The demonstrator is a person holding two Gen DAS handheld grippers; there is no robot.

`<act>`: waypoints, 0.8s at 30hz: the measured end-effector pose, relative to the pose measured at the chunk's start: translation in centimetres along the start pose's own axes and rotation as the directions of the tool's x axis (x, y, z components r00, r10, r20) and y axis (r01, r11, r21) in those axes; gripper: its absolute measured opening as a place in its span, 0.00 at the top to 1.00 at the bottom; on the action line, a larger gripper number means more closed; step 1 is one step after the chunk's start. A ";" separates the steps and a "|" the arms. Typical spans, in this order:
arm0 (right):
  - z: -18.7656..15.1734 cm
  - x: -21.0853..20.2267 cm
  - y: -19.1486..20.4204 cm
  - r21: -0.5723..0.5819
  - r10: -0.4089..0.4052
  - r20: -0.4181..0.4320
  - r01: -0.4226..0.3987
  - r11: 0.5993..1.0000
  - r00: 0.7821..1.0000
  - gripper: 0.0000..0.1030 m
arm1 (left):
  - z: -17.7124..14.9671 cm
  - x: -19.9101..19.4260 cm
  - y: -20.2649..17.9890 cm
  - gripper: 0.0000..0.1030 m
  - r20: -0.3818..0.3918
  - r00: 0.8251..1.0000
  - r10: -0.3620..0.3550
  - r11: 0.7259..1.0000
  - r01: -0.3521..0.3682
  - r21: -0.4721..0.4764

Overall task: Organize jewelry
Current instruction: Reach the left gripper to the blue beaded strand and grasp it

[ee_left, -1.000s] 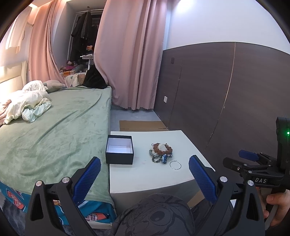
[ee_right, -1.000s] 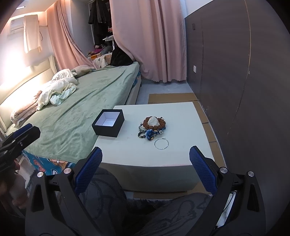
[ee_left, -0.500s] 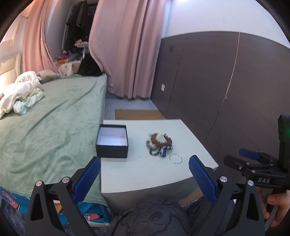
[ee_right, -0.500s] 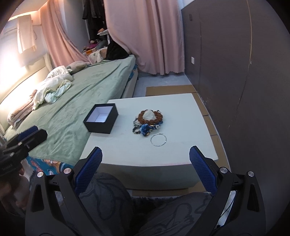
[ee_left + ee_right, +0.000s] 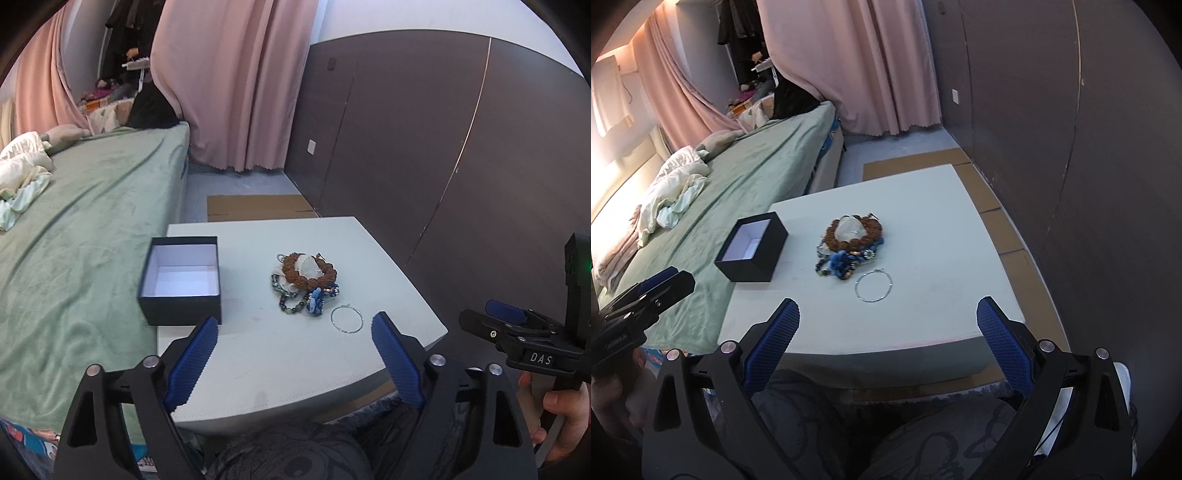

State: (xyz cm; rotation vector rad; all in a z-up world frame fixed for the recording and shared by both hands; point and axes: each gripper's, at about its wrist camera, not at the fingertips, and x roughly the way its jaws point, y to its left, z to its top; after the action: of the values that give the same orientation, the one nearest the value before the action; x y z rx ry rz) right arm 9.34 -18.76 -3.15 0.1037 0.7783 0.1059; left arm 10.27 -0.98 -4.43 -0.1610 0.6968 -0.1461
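Note:
A pile of jewelry with a brown bead bracelet and blue pieces lies mid-table; it also shows in the right wrist view. A thin silver hoop lies beside it, nearer me, and shows in the right wrist view. An open black box with a white inside stands at the table's left; the right wrist view shows it too. My left gripper is open and empty above the table's near edge. My right gripper is open and empty, short of the near edge.
The white table stands between a green-covered bed on the left and a dark panelled wall on the right. Cardboard lies on the floor behind it. Pink curtains hang at the back.
Both grippers have moved forward toward the table, so the box and jewelry look larger and closer. Both stay open. The objects on the table have not moved.

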 end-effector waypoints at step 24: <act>-0.9 7.3 -5.2 0.084 -0.028 -0.128 0.039 0.996 0.991 0.24 | 0.7 15.7 -0.8 0.59 -0.202 0.970 -0.139 0.989 0.147 0.026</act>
State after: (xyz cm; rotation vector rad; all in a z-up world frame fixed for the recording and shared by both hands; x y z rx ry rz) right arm 14.17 -22.92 -9.54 0.1673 0.9117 0.0476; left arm 22.56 -4.67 -13.51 -0.1587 0.8823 -0.3175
